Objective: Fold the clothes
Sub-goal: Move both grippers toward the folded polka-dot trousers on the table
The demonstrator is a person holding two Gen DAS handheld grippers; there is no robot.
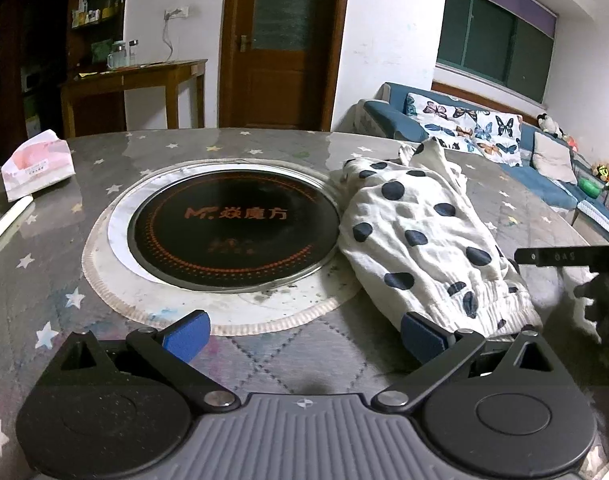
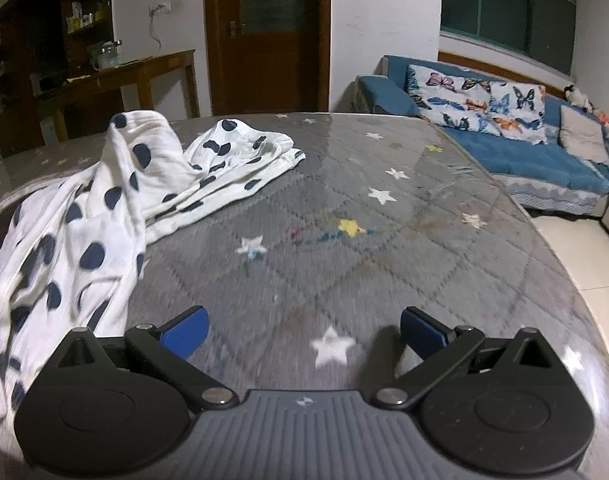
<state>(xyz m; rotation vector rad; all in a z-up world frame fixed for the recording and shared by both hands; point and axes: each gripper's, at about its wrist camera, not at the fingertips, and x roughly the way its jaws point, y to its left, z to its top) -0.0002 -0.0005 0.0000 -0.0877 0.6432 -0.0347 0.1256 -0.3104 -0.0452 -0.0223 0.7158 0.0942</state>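
A white garment with dark blue dots (image 1: pixel 420 236) lies crumpled on the grey star-patterned table, right of the round cooktop. My left gripper (image 1: pixel 304 332) is open just above the table; its right blue pad (image 1: pixel 422 336) sits at the garment's near hem, nothing between the fingers. In the right wrist view the same garment (image 2: pixel 104 216) is heaped at the left, one fold standing up. My right gripper (image 2: pixel 302 330) is open over bare table, its left pad (image 2: pixel 186 332) close to the cloth's edge. The right gripper's dark body (image 1: pixel 584 272) shows at the right edge of the left wrist view.
A black round induction cooktop (image 1: pixel 232 224) is set into the table centre with a pale ring around it. A tissue pack (image 1: pixel 38 164) and a white pen (image 1: pixel 6 220) lie at far left. A blue sofa (image 2: pixel 516 148) stands beyond the table's right edge.
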